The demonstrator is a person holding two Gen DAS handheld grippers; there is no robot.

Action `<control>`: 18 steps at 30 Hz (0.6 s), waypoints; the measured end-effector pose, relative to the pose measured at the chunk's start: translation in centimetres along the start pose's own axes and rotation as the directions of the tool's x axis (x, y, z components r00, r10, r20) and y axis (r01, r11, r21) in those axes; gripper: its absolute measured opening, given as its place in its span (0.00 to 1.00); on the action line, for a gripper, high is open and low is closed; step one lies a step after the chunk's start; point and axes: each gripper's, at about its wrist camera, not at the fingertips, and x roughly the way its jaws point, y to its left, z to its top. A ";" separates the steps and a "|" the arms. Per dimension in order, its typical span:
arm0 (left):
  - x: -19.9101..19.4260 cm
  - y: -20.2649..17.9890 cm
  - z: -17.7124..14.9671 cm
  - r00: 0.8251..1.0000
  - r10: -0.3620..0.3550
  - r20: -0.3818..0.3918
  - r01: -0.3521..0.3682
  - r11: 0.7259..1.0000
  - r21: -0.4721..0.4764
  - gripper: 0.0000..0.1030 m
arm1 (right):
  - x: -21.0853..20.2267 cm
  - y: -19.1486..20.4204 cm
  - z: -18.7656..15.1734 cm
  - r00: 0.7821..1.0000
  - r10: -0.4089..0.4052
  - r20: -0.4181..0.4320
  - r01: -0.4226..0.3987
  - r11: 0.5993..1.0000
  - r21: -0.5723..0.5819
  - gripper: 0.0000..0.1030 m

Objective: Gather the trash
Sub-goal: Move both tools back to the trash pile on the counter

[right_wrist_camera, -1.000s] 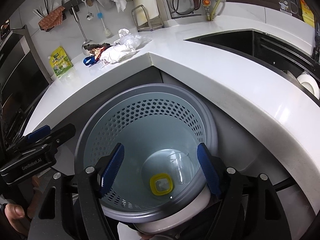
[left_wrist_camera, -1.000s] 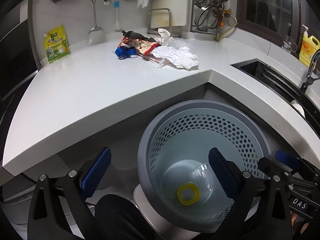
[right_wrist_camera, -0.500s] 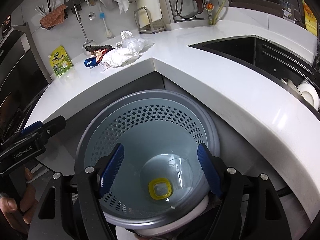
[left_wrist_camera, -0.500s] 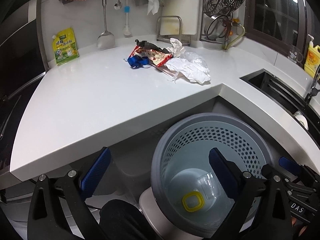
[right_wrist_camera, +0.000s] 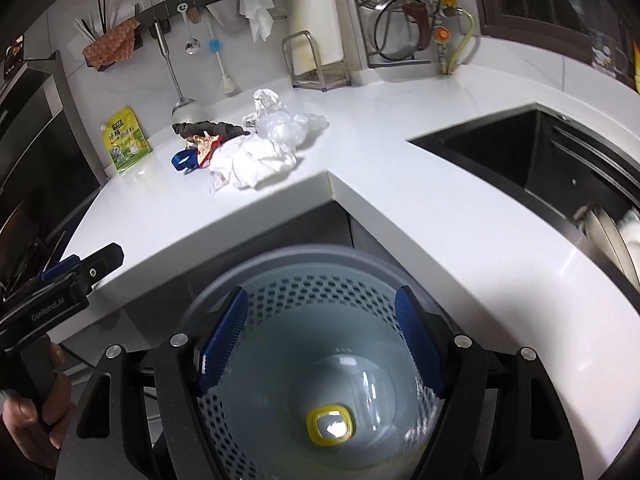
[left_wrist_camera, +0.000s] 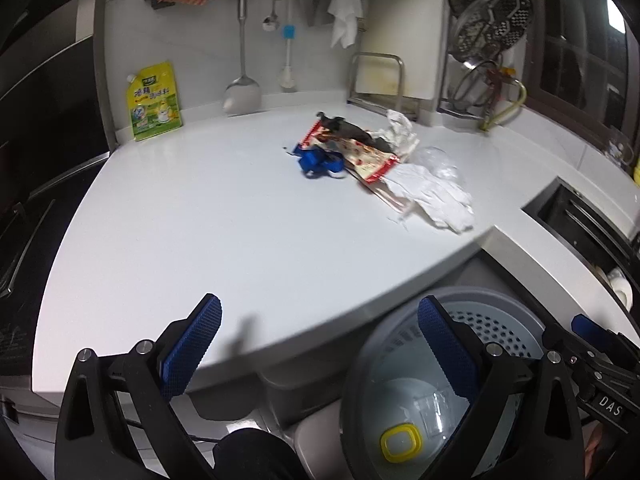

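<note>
A pile of trash lies on the white counter [left_wrist_camera: 200,220]: crumpled white paper [left_wrist_camera: 432,196], a red snack wrapper [left_wrist_camera: 364,156], a blue wrapper [left_wrist_camera: 318,162], a dark scrap [left_wrist_camera: 348,128] and clear plastic [left_wrist_camera: 438,160]. The paper also shows in the right wrist view [right_wrist_camera: 256,160]. A grey perforated bin [right_wrist_camera: 320,320] below the counter edge holds a clear plastic cup [right_wrist_camera: 372,392] with a yellow-rimmed lid [right_wrist_camera: 330,424]. My left gripper [left_wrist_camera: 320,344] is open and empty, over the counter's front edge. My right gripper [right_wrist_camera: 320,336] is open and empty, above the bin.
A yellow-green pouch [left_wrist_camera: 154,100] leans on the back wall beside a hanging spatula [left_wrist_camera: 242,92]. A cutting-board rack [left_wrist_camera: 378,80] and dish rack [left_wrist_camera: 488,60] stand at the back right. A dark sink [right_wrist_camera: 540,168] is cut into the right counter.
My left gripper has risen and moved forward and left, from over the bin to the counter edge. My right gripper has lifted slightly above the bin. Both stay open.
</note>
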 end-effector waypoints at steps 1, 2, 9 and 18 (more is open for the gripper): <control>0.3 0.3 0.4 1.000 0.004 -0.001 -0.004 1.000 -0.006 0.94 | 0.3 0.2 0.3 1.000 0.002 0.001 -0.002 1.000 -0.003 0.71; 0.6 0.7 0.7 1.000 0.008 -0.002 -0.008 1.000 -0.012 0.94 | 0.6 0.4 0.7 1.000 0.004 0.001 -0.004 1.000 -0.005 0.71; 2.3 1.9 3.7 1.000 0.020 0.014 -0.019 0.999 -0.025 0.94 | 2.6 1.3 4.1 1.000 0.002 0.022 -0.001 1.000 -0.028 0.71; 4.6 1.3 7.9 0.998 0.017 0.053 -0.016 1.000 -0.027 0.94 | 5.3 1.6 9.4 0.998 -0.028 0.062 0.031 0.998 -0.053 0.71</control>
